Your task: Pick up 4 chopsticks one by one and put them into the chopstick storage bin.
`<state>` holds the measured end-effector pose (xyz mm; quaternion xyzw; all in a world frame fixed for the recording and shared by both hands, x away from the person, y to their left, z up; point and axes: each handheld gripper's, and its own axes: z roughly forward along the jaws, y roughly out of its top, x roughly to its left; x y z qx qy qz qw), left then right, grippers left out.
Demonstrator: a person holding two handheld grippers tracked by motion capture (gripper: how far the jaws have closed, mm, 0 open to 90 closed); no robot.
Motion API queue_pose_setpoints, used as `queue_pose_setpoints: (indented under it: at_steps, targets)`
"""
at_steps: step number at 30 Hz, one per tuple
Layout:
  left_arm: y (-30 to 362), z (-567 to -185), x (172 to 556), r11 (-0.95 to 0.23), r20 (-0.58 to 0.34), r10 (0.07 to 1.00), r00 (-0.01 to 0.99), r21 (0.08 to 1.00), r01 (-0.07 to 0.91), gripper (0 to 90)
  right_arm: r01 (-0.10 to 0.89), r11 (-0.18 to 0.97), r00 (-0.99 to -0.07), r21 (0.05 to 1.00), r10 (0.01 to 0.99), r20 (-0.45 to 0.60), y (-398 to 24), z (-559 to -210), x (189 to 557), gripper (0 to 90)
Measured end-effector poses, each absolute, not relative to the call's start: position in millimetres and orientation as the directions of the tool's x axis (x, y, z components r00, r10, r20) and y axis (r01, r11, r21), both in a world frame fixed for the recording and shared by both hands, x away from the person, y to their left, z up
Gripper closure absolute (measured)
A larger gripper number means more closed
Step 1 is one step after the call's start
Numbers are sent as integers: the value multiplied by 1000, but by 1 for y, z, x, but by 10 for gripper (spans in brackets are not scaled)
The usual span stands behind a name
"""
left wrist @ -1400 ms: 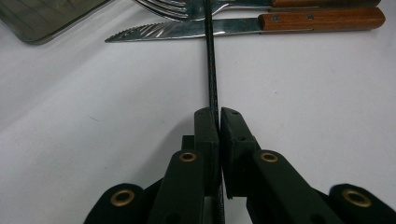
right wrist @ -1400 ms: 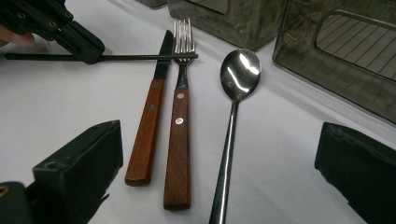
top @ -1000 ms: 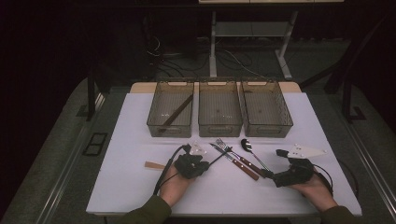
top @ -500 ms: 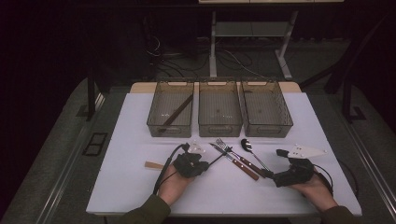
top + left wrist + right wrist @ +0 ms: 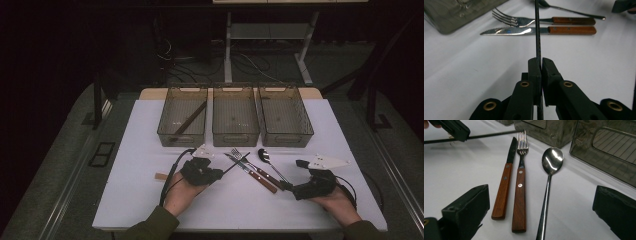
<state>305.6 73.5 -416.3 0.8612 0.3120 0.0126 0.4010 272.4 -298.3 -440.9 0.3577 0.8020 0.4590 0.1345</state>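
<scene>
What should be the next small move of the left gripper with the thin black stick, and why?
Probably lift the black stick a little and carry it toward the left bin. The left gripper is already shut on it, and that bin holds a similar dark stick. The knife and fork lie just under the stick's far part, so rising first should avoid dragging them.
</scene>
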Motion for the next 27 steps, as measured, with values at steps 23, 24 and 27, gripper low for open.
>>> queue_pose_setpoints:
  at_steps: [23, 24, 27]
  targets:
    - [98, -356, 333, -467, -207, 509, 836, 749, 470, 857, 443, 325, -711, 836, 695, 107, -298, -441, 272, 12]
    - [99, -355, 335, -463, -206, 510, 835, 752, 468, 857, 444, 324, -710, 836, 696, 107, -298, -441, 272, 12]
    - [103, -352, 341, -463, -205, 514, 833, 751, 470, 857, 452, 317, -706, 834, 698, 116, -297, -440, 272, 12]
